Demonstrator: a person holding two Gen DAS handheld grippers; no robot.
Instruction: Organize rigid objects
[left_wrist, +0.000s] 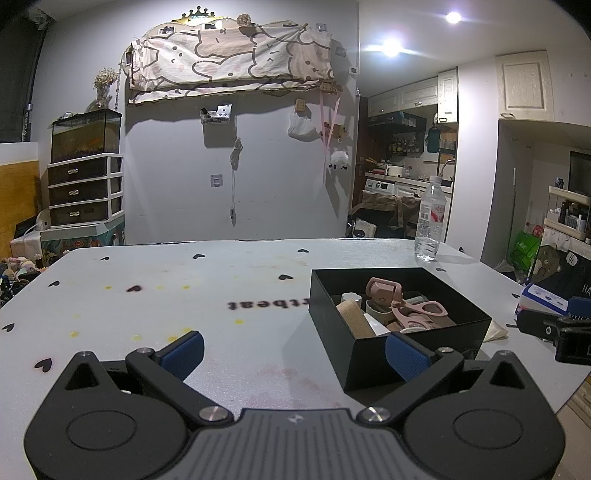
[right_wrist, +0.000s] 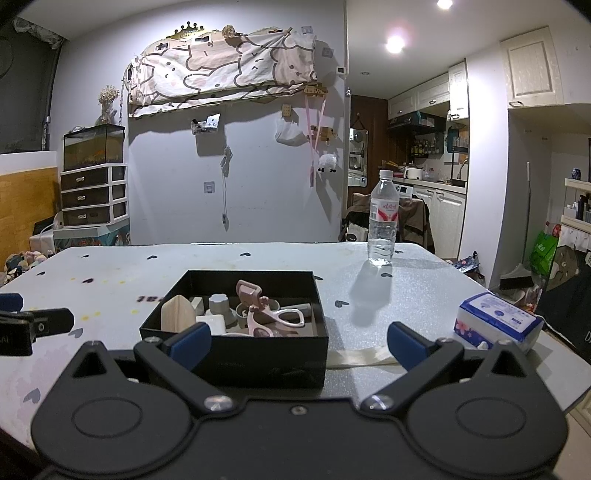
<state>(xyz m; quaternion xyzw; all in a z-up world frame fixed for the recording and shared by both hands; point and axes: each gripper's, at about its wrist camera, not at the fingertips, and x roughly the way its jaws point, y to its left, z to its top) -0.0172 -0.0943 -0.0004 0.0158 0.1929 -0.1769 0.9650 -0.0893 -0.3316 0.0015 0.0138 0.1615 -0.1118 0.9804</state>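
A black open box (left_wrist: 373, 350) sits on the white table (left_wrist: 221, 295) and holds several small rigid objects, among them a pink eyelash curler (left_wrist: 402, 302) and a wooden block (left_wrist: 352, 315). The box shows in the right wrist view (right_wrist: 236, 354) with the curler (right_wrist: 266, 310) and wooden block (right_wrist: 177, 312) inside. My left gripper (left_wrist: 293, 352) is open and empty, low over the table just left of the box. My right gripper (right_wrist: 299, 343) is open and empty, just in front of the box. The right gripper's tip shows at the left view's right edge (left_wrist: 554, 328).
A clear water bottle (right_wrist: 383, 218) stands at the table's far right. A blue and white tissue pack (right_wrist: 496, 321) lies near the right edge. A beige strip (right_wrist: 362, 358) lies beside the box. The table's right edge drops to the floor.
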